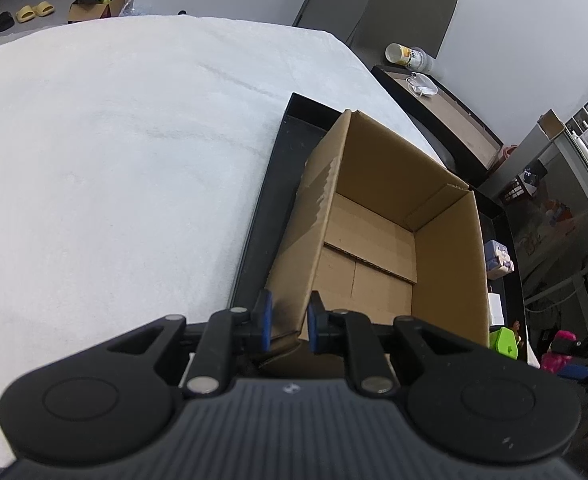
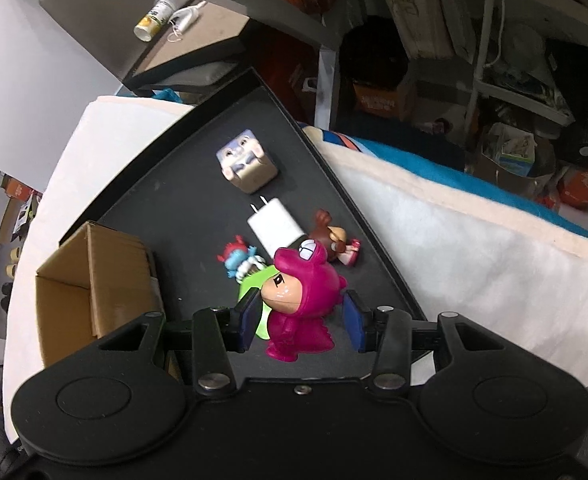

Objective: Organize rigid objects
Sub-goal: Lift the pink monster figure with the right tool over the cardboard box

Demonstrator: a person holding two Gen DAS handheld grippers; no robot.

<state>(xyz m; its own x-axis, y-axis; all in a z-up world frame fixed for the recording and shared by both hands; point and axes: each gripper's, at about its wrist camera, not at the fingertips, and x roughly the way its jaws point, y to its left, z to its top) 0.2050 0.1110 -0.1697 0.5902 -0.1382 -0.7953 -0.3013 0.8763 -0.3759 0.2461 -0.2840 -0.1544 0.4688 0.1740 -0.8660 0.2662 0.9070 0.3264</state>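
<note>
Pink figurine (image 2: 300,300): lower centre, between spread right gripper (image 2: 302,320) fingers. Left gripper (image 1: 288,326): clamps cardboard box (image 1: 378,232) wall. Charger (image 2: 274,226), toys behind.

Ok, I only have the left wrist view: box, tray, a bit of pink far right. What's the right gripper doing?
Observer: The right gripper is open, its fingers either side of a pink figure.
Operator: Where is that figure?
Observer: Over the tray, right of the box.
Operator: Anything behind it that I can't see?
Observer: A blue figure and a brown figure, both lying beside the charger.
</note>
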